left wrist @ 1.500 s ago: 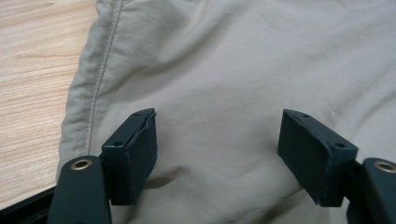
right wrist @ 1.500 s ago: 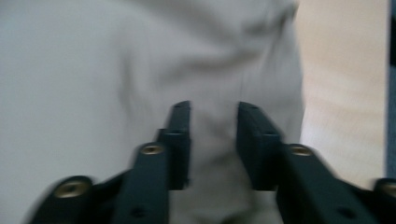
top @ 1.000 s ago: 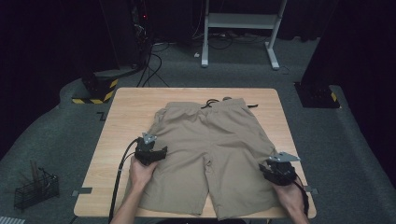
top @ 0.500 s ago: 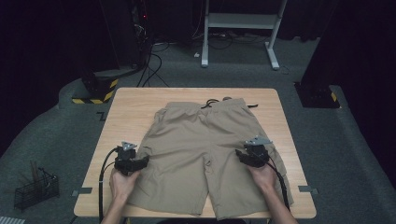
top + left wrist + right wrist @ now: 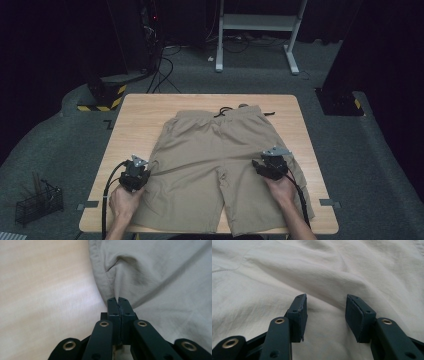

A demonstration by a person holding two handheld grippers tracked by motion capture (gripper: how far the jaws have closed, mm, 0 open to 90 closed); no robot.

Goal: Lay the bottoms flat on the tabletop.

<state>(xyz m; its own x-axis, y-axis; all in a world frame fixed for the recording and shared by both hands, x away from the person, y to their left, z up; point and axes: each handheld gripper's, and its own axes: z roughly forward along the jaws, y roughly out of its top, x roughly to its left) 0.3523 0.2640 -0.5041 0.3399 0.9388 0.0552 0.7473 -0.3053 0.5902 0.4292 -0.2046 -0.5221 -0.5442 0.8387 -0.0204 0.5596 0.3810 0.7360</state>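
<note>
From the high view, a pair of tan shorts lies flat on the wooden table, waistband and dark drawstring toward the far edge, the legs toward the person. The left gripper sits at the outer edge of the left leg, just where cloth meets bare wood, with a hand behind it and its cable trailing off the near side. The right gripper rests on the right leg, well inside the cloth. A black wire basket stands on the grey floor to the left of the table.

In the left gripper view, the left gripper has its jaws pressed together on the hem of the shorts; they have just been closing, and the fabric puckers into a small fold running up from the tips. Pale table lies to the left of the seam.

In the right gripper view, the right gripper has its jaws spread, having just opened a little further, with a soft ridge of the shorts rising between them; the pads do not press on it
</note>
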